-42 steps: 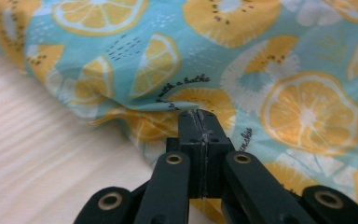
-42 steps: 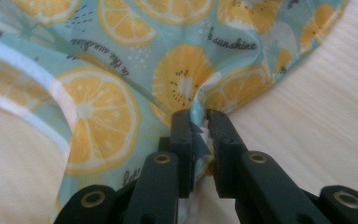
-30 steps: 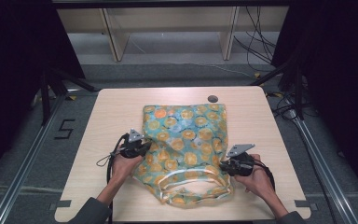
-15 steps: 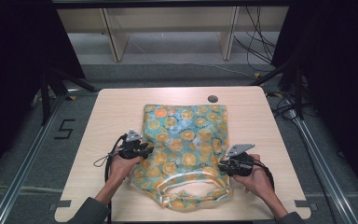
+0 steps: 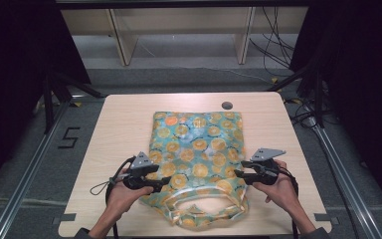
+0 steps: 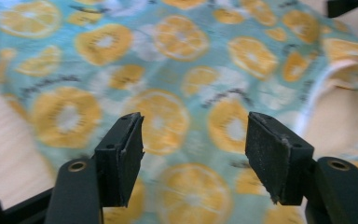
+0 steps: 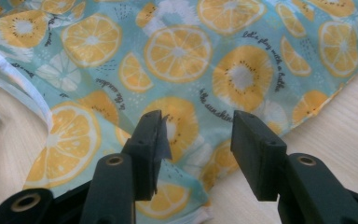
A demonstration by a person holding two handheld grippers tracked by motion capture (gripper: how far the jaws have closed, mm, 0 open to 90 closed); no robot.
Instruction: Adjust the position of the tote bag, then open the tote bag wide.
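A teal bag (image 5: 196, 144) printed with orange and lemon slices lies flat on the wooden table (image 5: 124, 129), its handles (image 5: 181, 220) looped toward the near edge. My left gripper (image 5: 165, 186) sits at the bag's near left corner. In the left gripper view the jaws (image 6: 193, 154) stand open over the bag (image 6: 177, 46), nothing pinched. My right gripper (image 5: 238, 174) is at the bag's near right edge. Its jaws (image 7: 198, 140) are open above the bag's hem (image 7: 177, 46), pads off the cloth. Both pairs of jaws have just been opening.
A dark round hole (image 5: 227, 105) marks the table's far side beyond the bag. Bare wood (image 7: 335, 116) lies right of the bag's edge. Shelving legs and cables are on the floor behind, and a "5" mark (image 5: 69, 138) is on the floor at left.
Both grippers have let go of the bag's near corners and opened. The left gripper has drawn back toward the near edge; the bag's near part has settled flatter.
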